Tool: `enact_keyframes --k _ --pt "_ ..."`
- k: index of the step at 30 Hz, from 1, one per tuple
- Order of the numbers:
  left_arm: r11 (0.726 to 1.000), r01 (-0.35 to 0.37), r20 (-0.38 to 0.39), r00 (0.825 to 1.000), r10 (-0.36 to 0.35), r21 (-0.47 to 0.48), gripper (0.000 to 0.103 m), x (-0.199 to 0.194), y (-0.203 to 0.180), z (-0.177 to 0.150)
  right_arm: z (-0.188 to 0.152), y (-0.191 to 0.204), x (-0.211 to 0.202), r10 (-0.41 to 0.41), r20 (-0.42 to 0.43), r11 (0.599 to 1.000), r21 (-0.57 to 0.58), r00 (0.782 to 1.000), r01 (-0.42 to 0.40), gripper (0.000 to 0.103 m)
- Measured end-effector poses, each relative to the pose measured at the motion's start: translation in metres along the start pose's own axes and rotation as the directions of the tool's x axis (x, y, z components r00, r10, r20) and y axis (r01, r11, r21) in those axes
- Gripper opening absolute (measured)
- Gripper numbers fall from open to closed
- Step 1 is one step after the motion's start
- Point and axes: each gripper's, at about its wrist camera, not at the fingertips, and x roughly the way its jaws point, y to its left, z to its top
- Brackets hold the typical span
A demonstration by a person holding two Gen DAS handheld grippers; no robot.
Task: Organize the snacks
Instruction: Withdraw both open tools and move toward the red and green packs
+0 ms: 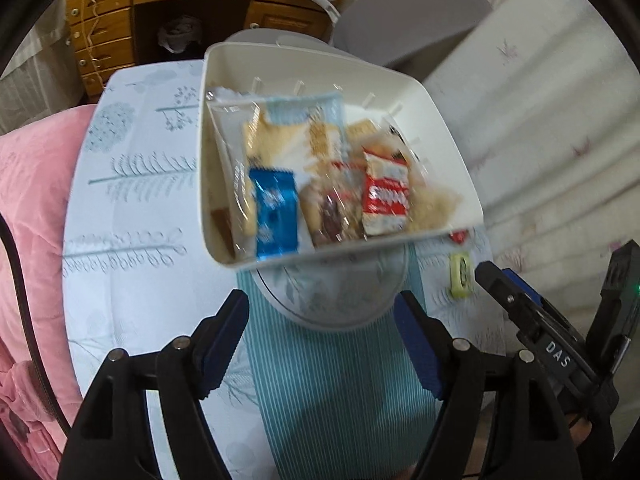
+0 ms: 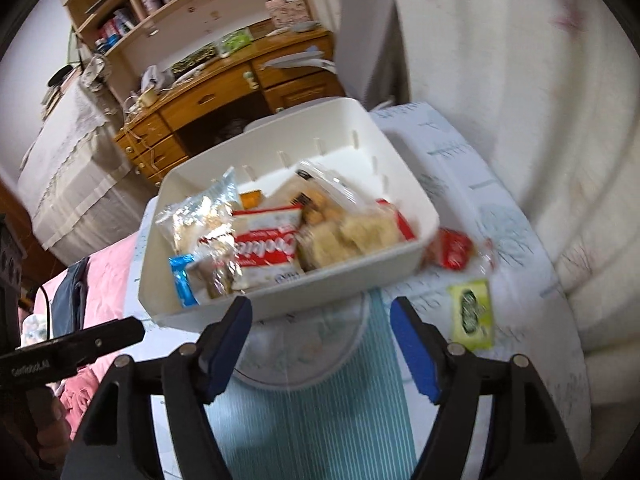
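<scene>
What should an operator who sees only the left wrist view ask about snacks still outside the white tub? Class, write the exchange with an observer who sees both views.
Operator: A green packet lies outside the tub. Is anything else left out?
Observer: Yes. The right wrist view shows a red packet on the table beside the tub's near right corner. Your view catches only its edge.
Operator: Is the right gripper carrying anything?
Observer: No. In its own view the jaws stand open with nothing between them.
</scene>
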Motion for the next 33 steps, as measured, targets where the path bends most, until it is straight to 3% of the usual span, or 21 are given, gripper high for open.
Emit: enact_keyframes --k 14,22,33 --pt "0.999 -0.027 -0.056 0.998 0.028 0.021 0.08 0.014 -0.048 -0.028 -0.026 -0.053 -0.017 -0.081 -0.022 0.996 0.025 0.996 0.082 0.076" --pt "0.997 -0.069 -0.05 0.996 0.067 -0.039 0.085 0.031 -0.095 -0.036 -0.014 -0.092 -0.016 -0.051 -0.042 0.998 -0.042 0.998 0.049 0.076" --pt "0.991 -0.11 -0.061 0.993 0.105 -0.082 0.085 0.075 -0.165 -0.05 0.012 -0.146 0.003 -0.004 -0.073 0.974 -0.225 0.997 -0.013 0.076"
